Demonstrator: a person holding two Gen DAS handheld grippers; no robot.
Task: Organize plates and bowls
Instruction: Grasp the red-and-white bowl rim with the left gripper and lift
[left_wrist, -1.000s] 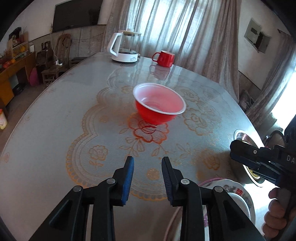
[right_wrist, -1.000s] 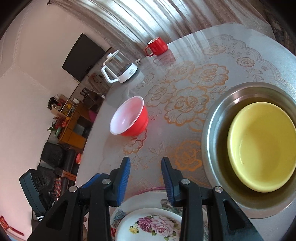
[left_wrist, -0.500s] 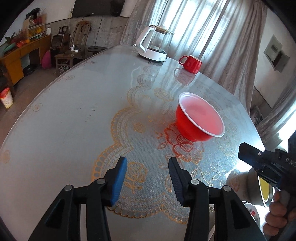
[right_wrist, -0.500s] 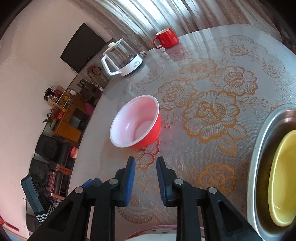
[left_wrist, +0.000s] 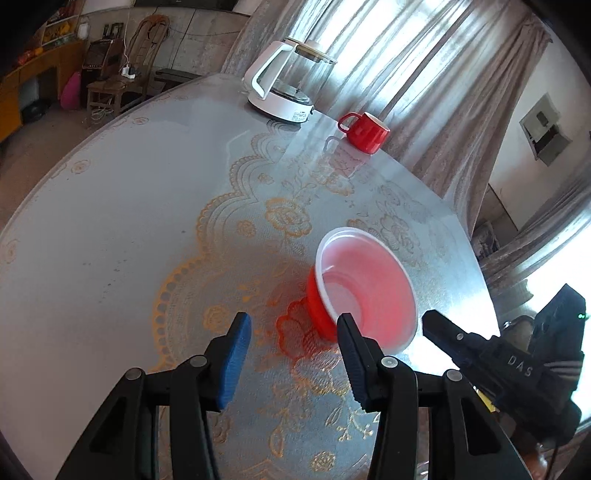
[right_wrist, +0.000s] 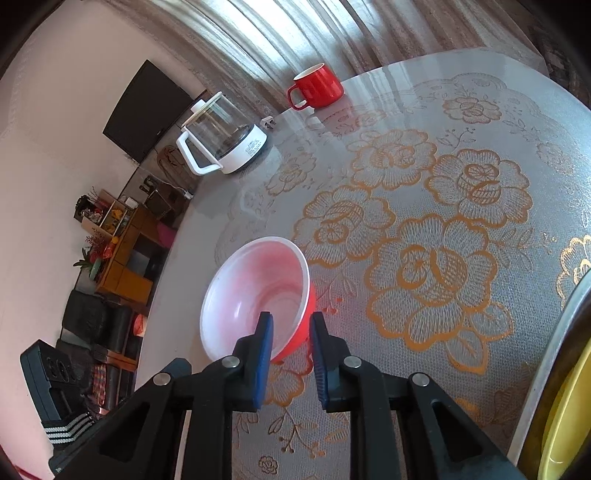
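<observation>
Right gripper (right_wrist: 291, 332) has closed in on the red bowl (right_wrist: 258, 295) mid-table; its narrowed jaws now straddle the near rim, not yet pinching. Left gripper (left_wrist: 291, 332) hangs back, fingers wide apart, empty. Judged: rim grasp imminent, likely bound for the steel basin (right_wrist: 554, 373) at the right edge.

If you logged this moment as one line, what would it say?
right gripper: open, straddling red bowl rim | left gripper: open, empty | bowl on table

Red plastic bowl with white interior (left_wrist: 365, 291) on floral glass table (left_wrist: 110, 229), just beyond wide-open left gripper (left_wrist: 293, 350); right gripper (left_wrist: 443, 326) near right.
</observation>
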